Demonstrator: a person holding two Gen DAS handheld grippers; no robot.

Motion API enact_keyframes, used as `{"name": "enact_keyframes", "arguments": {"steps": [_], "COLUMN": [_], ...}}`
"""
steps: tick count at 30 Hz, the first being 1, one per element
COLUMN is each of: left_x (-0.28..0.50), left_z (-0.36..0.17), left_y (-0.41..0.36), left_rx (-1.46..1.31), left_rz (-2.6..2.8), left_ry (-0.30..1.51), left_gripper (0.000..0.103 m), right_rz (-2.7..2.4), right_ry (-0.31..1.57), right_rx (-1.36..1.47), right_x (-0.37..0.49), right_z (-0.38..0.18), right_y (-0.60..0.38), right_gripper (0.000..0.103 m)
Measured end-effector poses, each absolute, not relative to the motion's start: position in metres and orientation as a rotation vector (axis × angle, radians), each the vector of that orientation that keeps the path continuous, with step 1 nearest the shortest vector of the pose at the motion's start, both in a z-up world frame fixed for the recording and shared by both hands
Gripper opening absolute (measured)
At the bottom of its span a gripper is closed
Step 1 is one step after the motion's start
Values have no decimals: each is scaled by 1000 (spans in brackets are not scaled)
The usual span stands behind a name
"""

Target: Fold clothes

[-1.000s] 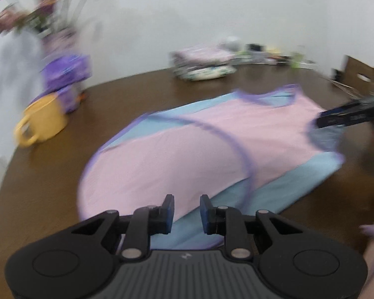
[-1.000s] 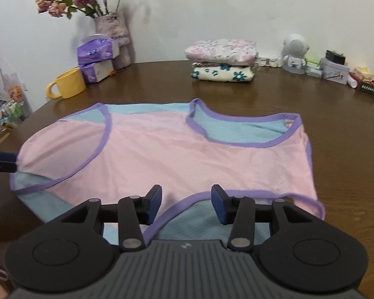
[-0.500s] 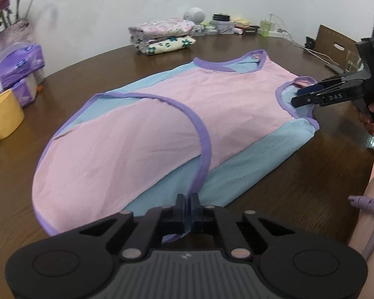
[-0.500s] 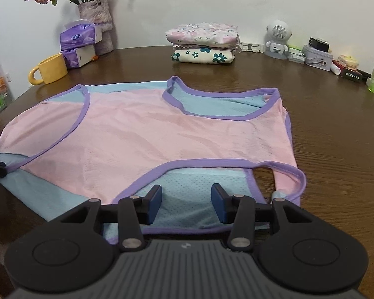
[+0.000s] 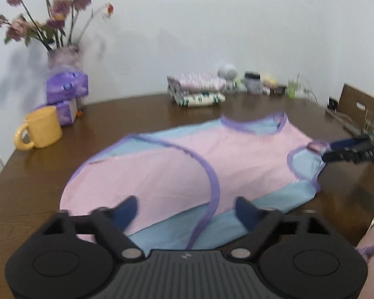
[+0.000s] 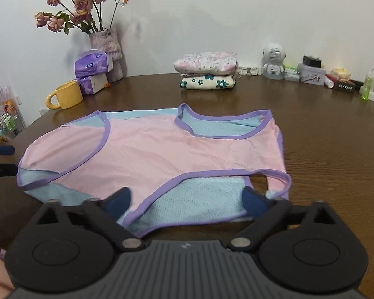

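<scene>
Left claw (image 5: 187, 210) unclenched off purple trim; both claws opening, released above vest (image 6: 162, 149).

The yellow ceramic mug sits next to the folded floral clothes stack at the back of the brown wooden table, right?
Not quite. The yellow ceramic mug sits beside the purple tissue packs, apart from the folded floral clothes stack, as the right wrist view shows.

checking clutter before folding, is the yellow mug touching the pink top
Apart. The right wrist view shows bare brown table between the yellow mug and the nearest edge of the pink top.
</scene>
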State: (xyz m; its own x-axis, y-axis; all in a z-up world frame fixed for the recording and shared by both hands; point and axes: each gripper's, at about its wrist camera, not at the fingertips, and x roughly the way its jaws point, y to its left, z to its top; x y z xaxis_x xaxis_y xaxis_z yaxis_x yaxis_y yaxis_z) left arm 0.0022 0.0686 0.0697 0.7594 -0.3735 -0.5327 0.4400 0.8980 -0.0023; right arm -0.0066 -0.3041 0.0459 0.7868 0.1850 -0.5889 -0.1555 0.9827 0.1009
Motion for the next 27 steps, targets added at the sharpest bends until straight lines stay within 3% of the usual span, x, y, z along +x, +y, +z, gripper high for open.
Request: {"name": "enact_keyframes", "arguments": {"steps": [5, 27], "left_x": [-11, -37], "left_z": [61, 51], "left_y": [50, 22], "left_rx": [68, 62], "left_rz": [-419, -299], "left_ry": [575, 644], "left_gripper": [97, 97], "right_rz": [123, 49], "right_ry": [648, 634], "right_rx": [68, 214], "right_x": [-26, -63], "right_z": [43, 13], "right_y": [-300, -311], "right_gripper": [103, 103]}}
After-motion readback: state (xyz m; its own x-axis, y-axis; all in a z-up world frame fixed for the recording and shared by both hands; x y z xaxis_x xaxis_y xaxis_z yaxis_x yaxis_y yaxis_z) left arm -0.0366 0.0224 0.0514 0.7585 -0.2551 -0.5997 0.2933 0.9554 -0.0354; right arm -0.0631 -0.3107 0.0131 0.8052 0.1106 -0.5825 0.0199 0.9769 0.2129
